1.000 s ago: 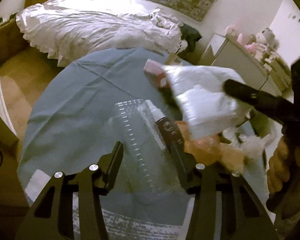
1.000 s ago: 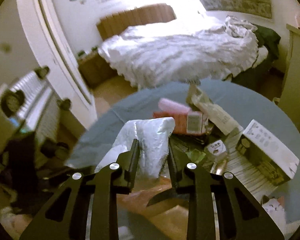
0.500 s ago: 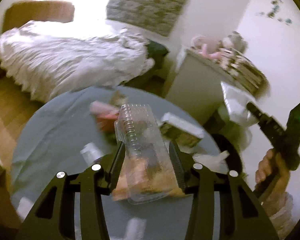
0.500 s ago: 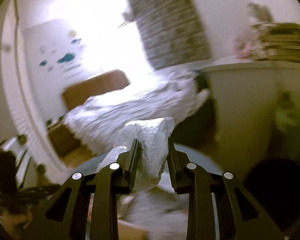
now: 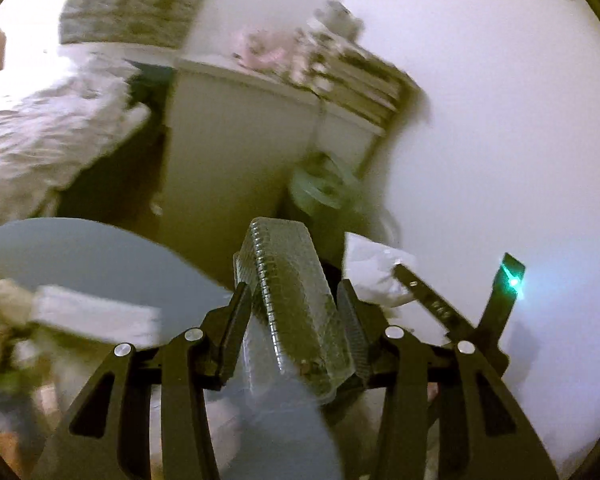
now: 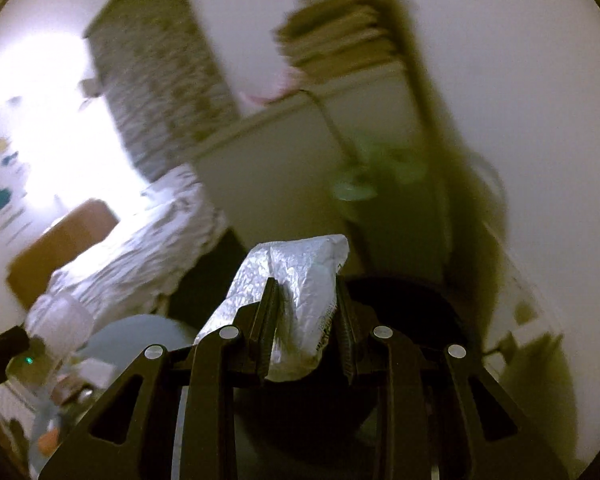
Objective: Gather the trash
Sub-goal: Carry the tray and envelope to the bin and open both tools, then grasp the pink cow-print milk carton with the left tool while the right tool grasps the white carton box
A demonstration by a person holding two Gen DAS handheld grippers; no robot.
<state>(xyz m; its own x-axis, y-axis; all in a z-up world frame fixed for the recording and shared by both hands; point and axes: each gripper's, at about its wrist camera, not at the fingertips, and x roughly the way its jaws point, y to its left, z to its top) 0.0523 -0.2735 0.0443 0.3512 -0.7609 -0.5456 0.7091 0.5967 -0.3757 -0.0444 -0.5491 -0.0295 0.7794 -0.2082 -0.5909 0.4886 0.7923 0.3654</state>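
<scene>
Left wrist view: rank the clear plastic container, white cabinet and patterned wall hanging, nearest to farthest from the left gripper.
1. Clear plastic container: clamped in the left gripper jaws.
2. White cabinet: beyond, centre.
3. Patterned wall hanging: farthest, upper left.

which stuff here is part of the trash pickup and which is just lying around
Job in hand:
- clear plastic container in the left gripper
- white crinkled bag in the right gripper
- dark bin

Lying about:
- bed
- white cabinet
- stacked books

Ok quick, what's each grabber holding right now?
Left gripper: closed on the clear plastic box.
Right gripper: closed on the white bag.
</scene>
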